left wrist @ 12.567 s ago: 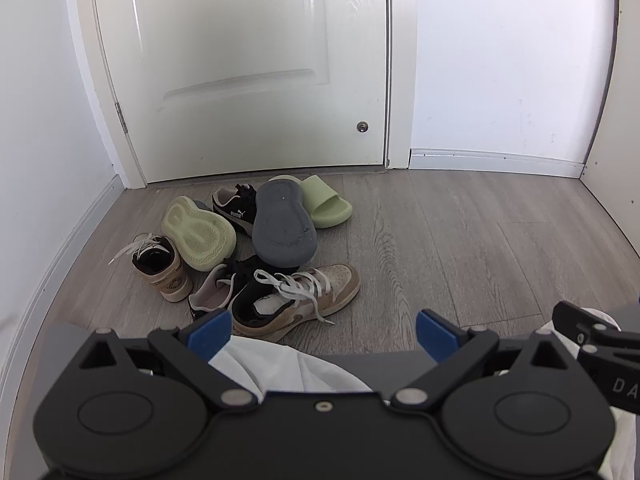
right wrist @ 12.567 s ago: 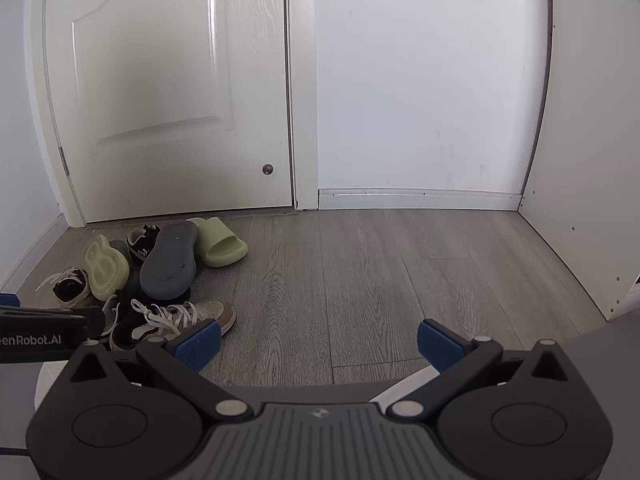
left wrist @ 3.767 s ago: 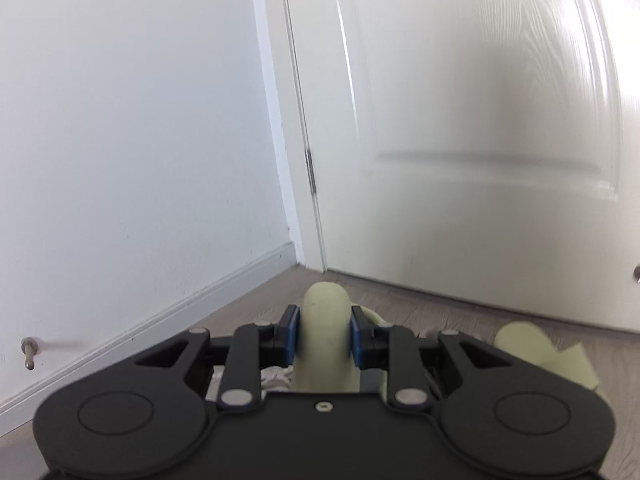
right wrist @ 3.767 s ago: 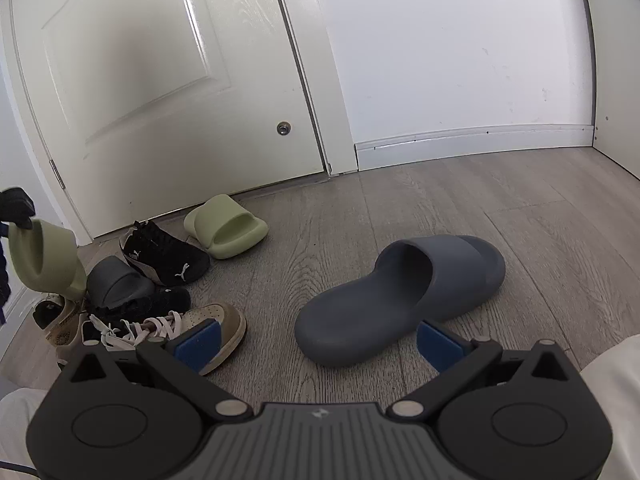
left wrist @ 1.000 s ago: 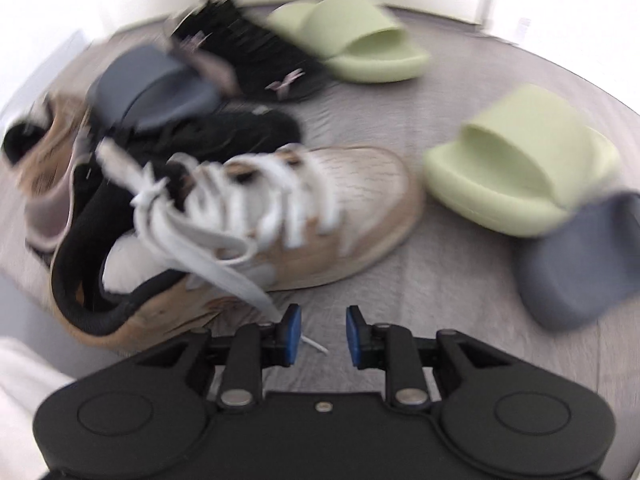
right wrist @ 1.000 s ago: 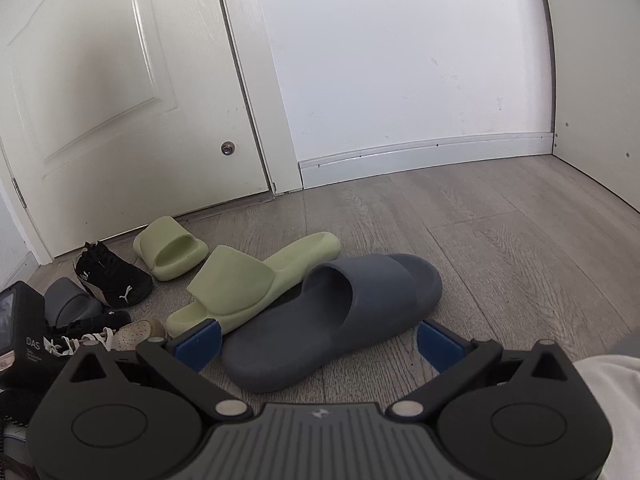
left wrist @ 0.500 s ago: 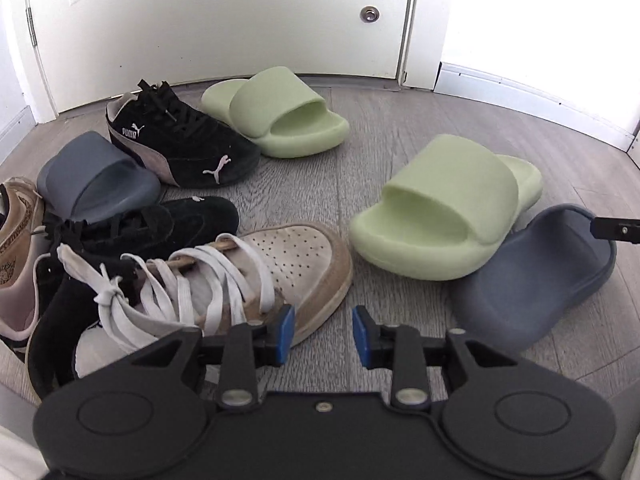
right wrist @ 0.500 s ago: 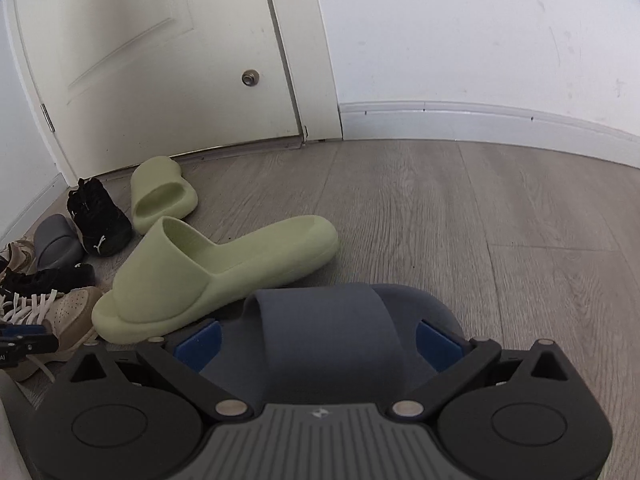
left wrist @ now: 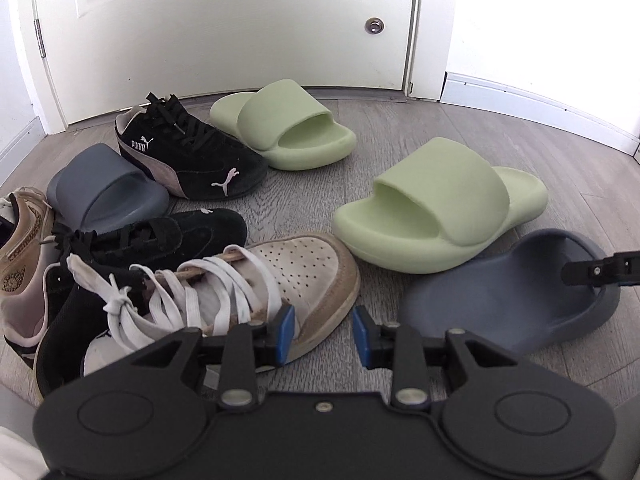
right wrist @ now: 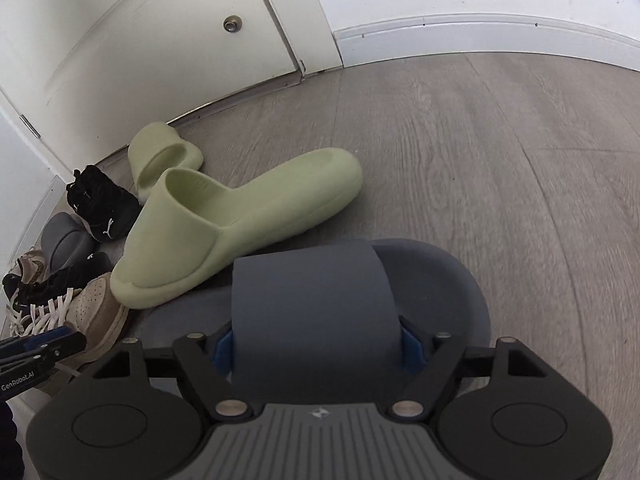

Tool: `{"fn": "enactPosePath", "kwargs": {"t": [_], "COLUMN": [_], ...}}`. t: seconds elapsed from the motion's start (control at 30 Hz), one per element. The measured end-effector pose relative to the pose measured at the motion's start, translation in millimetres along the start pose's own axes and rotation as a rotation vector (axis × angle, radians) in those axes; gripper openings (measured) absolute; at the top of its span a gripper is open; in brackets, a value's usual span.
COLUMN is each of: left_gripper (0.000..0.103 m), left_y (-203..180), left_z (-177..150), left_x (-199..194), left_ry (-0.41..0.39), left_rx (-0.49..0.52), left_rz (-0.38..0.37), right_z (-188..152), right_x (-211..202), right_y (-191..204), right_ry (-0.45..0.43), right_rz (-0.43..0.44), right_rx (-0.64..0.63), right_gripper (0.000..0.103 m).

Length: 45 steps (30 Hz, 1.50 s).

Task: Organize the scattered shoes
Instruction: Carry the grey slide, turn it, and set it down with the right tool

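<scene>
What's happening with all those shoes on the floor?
A person is tidying shoes by a white door with two handheld grippers. The right gripper is closing around the strap of a dark grey foam slide, beside a pale green foam slide. The left gripper hovers empty by a tan and white laced sneaker.

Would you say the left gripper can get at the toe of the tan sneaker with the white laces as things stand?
Probably yes. The left gripper sits just off the toe of the tan sneaker, its jaws part open with nothing between them. Bare floor lies beside the toe, and the near green slide stands apart from it.
</scene>
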<state>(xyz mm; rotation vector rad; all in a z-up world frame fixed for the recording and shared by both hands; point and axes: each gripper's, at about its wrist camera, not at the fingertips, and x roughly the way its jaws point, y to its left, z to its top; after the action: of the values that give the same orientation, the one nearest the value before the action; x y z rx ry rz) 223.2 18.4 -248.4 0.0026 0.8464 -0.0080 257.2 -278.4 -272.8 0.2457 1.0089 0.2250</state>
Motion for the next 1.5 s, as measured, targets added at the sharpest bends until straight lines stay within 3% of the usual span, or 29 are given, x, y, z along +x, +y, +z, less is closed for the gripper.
{"fn": "enactPosePath", "kwargs": {"t": [0.1,0.2,0.47,0.6,0.9,1.07,1.17,1.27,1.33,1.5], "left_gripper": [0.032,0.032,0.033,0.033,0.033,0.033,0.033,0.033,0.033,0.033], "left_y": [2.2,1.0,0.2,-1.7,-2.6,-2.7,-1.3,-0.7,-1.1,-3.2], "left_z": [-0.1,0.6,1.8,1.7,0.0,-0.7,-0.8,-0.7,-0.7,-1.1], "left_x": [-2.0,-2.9,-5.9,-4.9,-4.1,-3.3,-3.9,-3.8,-4.0,-3.4], "left_ry": [-0.008,-0.015,-0.030,-0.028,-0.024,-0.024,-0.023,-0.022,-0.023,-0.026], "left_rx": [-0.008,-0.012,-0.020,-0.014,-0.011,-0.008,-0.017,-0.022,-0.021,-0.009], "left_rz": [0.001,0.005,0.005,0.012,0.016,0.018,0.012,0.011,0.012,0.020], "right_z": [-3.7,-4.2,-34.0,-37.1,-39.5,-35.0,-37.3,-41.9,-49.5,-69.7], "right_x": [-8.4,-28.1,-66.2,-56.6,-15.2,-3.4,-0.2,4.5,3.3,-4.0], "right_y": [9.4,4.0,-54.9,-49.7,12.7,16.9,7.6,7.8,6.7,-12.4], "right_ry": [-0.050,-0.122,-0.321,-0.313,-0.170,-0.073,-0.033,0.033,0.019,-0.119], "right_rz": [-0.070,-0.248,-0.519,-0.602,-0.408,-0.232,-0.075,0.097,0.162,0.248], "right_rx": [0.070,0.150,0.655,0.678,0.610,0.832,0.969,1.005,0.985,0.989], "right_gripper": [0.077,0.077,0.077,0.078,0.083,0.084,0.079,0.080,0.080,0.078]}}
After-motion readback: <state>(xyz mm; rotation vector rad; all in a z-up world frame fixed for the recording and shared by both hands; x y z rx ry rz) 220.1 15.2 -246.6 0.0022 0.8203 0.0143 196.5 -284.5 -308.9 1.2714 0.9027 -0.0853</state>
